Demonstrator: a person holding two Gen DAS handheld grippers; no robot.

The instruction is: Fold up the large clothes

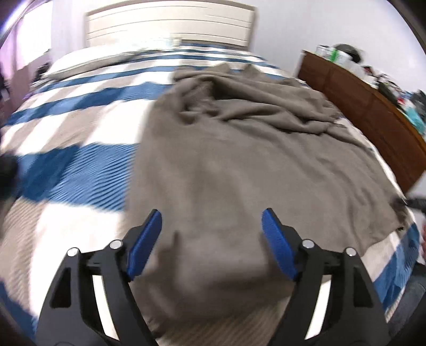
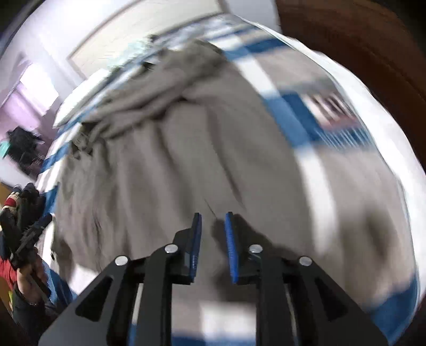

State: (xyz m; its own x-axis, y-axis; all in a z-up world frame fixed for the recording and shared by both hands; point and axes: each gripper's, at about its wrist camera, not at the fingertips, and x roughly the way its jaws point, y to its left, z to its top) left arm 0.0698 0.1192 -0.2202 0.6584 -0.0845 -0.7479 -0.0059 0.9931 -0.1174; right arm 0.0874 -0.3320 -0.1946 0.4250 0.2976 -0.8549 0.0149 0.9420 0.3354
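Bed: a wide bed [image 1: 80,127] with a white slatted headboard [image 1: 170,24] at the far end.
Cover: a ribbed bedspread [image 1: 66,170] in blue, white and beige checks, spread over the whole top.
On the cover: a large grey-brown garment [image 1: 226,173], lying flat near the foot end and bunched into folds toward the headboard; the checks show to its left and along its right edge.
Far end: pale pillows [image 1: 87,57], blurred.

Nothing here can be read: the packages on the dresser [image 1: 343,57] may carry print, but they are too blurred and small to tell.
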